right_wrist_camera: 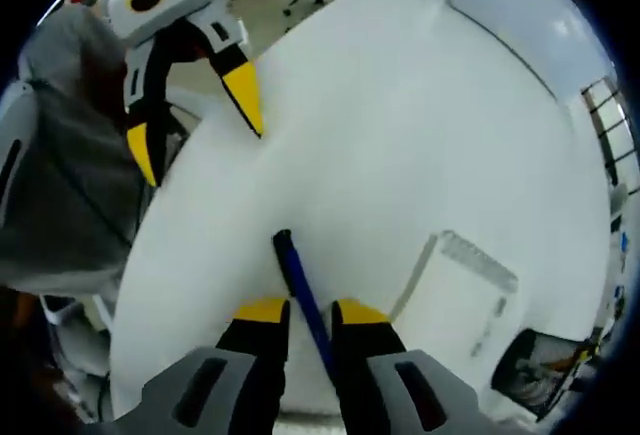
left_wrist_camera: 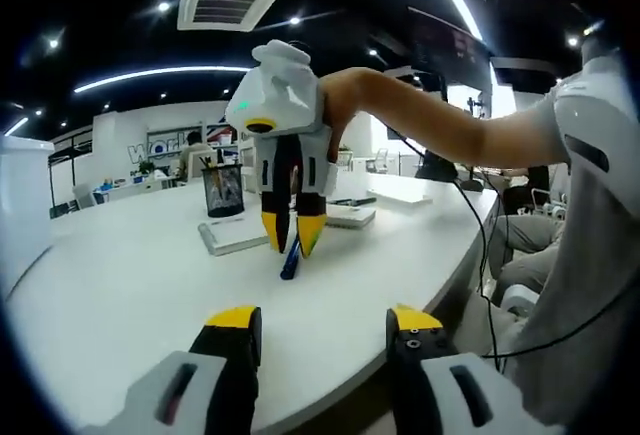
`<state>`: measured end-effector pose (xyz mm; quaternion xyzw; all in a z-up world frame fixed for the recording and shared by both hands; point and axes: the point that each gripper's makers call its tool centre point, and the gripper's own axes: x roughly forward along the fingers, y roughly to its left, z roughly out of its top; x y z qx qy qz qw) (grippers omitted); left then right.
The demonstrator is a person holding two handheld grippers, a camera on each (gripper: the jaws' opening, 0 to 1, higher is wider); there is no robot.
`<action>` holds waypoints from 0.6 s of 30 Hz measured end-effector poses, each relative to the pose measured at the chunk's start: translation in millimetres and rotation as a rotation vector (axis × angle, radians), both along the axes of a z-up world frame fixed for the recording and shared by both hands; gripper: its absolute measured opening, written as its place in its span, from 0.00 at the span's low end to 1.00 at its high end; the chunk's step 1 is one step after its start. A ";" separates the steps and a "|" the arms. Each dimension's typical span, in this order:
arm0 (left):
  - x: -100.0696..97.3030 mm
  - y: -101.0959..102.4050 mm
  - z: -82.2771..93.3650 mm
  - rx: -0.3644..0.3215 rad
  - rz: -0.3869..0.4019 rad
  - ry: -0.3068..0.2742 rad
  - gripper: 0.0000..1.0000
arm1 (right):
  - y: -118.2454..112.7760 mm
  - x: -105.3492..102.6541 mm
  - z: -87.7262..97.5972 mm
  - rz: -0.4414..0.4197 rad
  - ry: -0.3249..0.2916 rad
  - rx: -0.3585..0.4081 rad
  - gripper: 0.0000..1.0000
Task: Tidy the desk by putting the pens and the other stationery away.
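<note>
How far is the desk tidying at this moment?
Early stage. Nothing looks stored yet. In hand: the right gripper straddles the blue pen lying on the desk. Left: carry it to the pen holder; the left gripper hangs open, empty.

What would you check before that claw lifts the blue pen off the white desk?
1. Right gripper straddles the blue pen: ok.
2. Jaws closed firmly on the pen: cannot tell.
3. Left gripper open and clear of the pen: ok.
4. Pen holder upright on the desk, ready to receive: ok.
5. Path to the holder, past the notepad: cannot tell.
</note>
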<state>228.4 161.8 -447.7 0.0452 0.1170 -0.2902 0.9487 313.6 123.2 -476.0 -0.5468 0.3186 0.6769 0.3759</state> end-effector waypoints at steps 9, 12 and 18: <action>-2.8 0.8 3.5 0.000 0.004 -0.007 0.50 | 5.8 4.8 -2.4 -0.019 -0.073 -0.152 0.05; -3.0 0.5 3.9 -0.002 0.004 -0.008 0.50 | 5.6 4.2 -2.5 -0.015 -0.084 -0.164 0.04; -8.5 -7.1 9.0 -0.003 -0.016 -0.019 0.50 | 3.9 7.6 -2.3 0.050 -0.195 -0.220 0.04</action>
